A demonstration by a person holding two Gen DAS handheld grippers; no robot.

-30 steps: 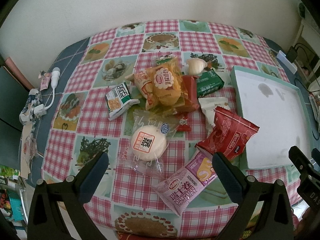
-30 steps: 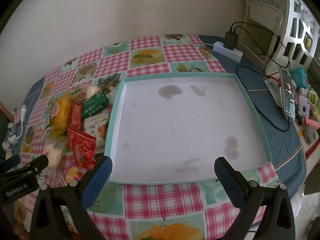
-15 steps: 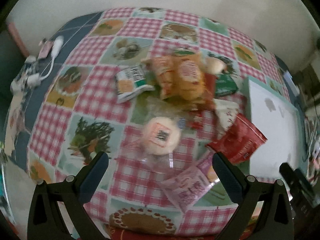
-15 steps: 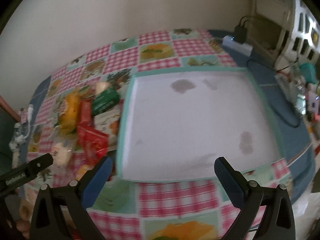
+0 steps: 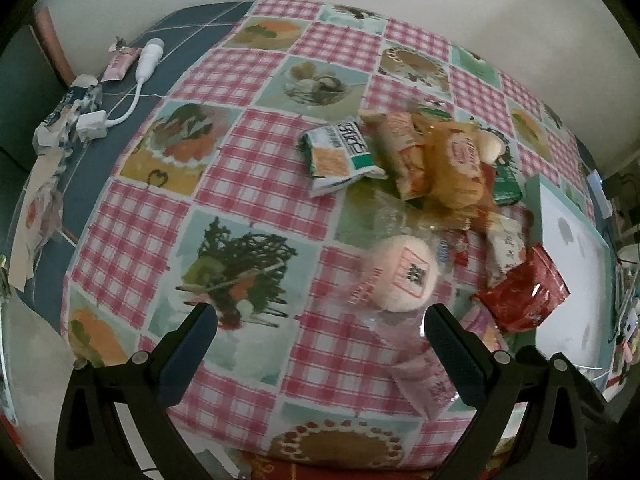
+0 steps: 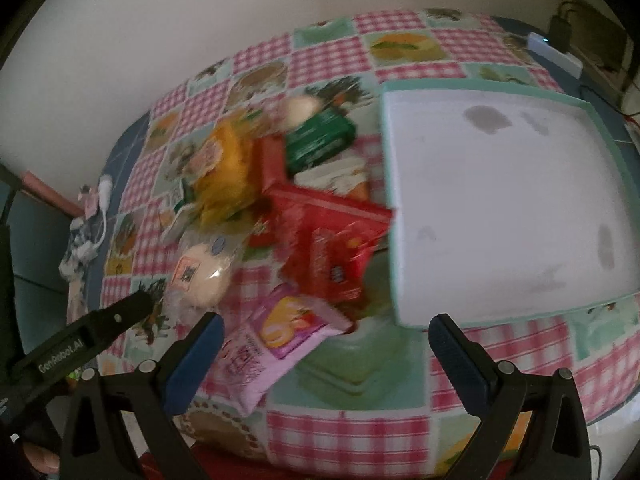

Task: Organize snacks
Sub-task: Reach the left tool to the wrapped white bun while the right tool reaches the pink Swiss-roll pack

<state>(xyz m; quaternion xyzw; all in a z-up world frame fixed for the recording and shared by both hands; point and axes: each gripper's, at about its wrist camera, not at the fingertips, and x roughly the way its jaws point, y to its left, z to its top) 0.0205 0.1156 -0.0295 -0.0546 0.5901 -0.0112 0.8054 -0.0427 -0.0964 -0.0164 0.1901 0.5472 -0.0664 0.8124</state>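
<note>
A heap of snacks lies on the checked tablecloth: a round white bun in clear wrap (image 5: 398, 274) (image 6: 202, 272), a red packet (image 5: 524, 296) (image 6: 328, 240), a pink packet (image 5: 424, 380) (image 6: 276, 344), a yellow cake pack (image 5: 456, 168) (image 6: 226, 168), a green packet (image 6: 320, 140) and a green-white packet (image 5: 340, 156). A shallow white box with a teal rim (image 6: 390, 200) (image 5: 538, 204) sits to their right, holding nothing. My left gripper (image 5: 320, 342) hovers open just before the bun. My right gripper (image 6: 326, 354) hovers open over the pink packet's near end and the box corner.
A white cable with its adapter (image 5: 120, 96) and crumpled paper (image 5: 60, 120) lie at the table's left edge. A white power strip (image 6: 554, 54) with a plugged-in charger sits at the far right. The left gripper's body (image 6: 80, 344) shows at the right view's lower left.
Both grippers have swung left: the left view has shifted toward the table's left side, the right view from the box toward the snack heap. Both stay open.
</note>
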